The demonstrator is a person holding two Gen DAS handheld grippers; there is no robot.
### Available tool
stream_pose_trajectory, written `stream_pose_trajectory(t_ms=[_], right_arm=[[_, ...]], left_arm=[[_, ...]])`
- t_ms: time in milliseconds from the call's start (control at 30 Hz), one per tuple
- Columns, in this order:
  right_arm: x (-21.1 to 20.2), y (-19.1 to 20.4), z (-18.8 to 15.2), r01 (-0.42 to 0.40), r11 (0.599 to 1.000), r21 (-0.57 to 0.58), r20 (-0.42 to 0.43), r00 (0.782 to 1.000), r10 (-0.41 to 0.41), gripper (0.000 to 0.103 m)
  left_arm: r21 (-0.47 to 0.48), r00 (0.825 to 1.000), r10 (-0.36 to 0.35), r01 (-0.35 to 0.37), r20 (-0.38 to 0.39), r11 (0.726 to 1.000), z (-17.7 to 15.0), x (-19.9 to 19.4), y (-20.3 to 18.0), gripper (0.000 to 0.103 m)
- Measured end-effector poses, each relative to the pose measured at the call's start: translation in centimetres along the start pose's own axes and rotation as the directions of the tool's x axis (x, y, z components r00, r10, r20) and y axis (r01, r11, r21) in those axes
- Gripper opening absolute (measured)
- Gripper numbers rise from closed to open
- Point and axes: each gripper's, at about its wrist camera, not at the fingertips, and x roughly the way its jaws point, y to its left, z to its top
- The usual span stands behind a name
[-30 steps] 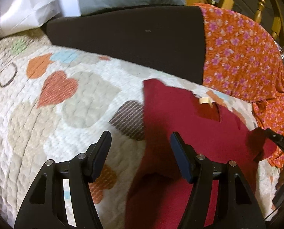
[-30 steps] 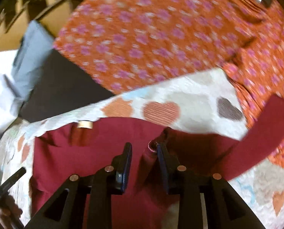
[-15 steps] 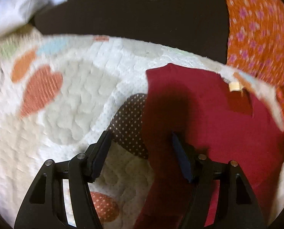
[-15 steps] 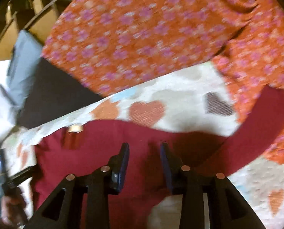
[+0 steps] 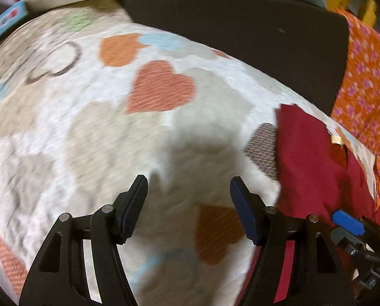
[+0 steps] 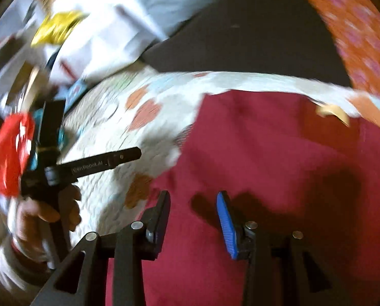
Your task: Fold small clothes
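A dark red garment [image 6: 266, 158] lies flat on the white quilt with heart patches [image 5: 144, 132]; a small tan label [image 6: 332, 112] shows at its far edge. In the left wrist view the red garment [image 5: 309, 158] sits to the right. My left gripper [image 5: 188, 191] hangs open over bare quilt, left of the garment, with nothing between its fingers. My right gripper [image 6: 193, 204] hovers over the garment's left part, its jaws opening and empty. The right gripper's blue-padded tip [image 5: 348, 220] shows at the lower right of the left wrist view. A person's hand [image 6: 47, 216] holds the left gripper's handle.
A dark brown cushion [image 5: 241, 33] lies along the quilt's far edge. An orange floral cloth [image 5: 366, 86] is heaped at the right. White bags [image 6: 103, 43], a grey pillow and a yellow object clutter the far left. A red object [image 6: 8, 153] is beside the left gripper's handle.
The right gripper let go of the red fold, widened and swung left over the garment. The left gripper moved left off the garment to bare quilt.
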Motion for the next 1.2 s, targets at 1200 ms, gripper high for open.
stream_pose_trajectory(t_ms=[1200], right_arm=[[0.6, 2.1, 4.0, 0.185, 0.979, -0.082, 0.191, 0.967, -0.167, 0.045]], left_arm=[[0.055, 0.990, -0.004, -0.004, 0.140, 0.998, 0.9, -0.8, -0.6, 0.068]])
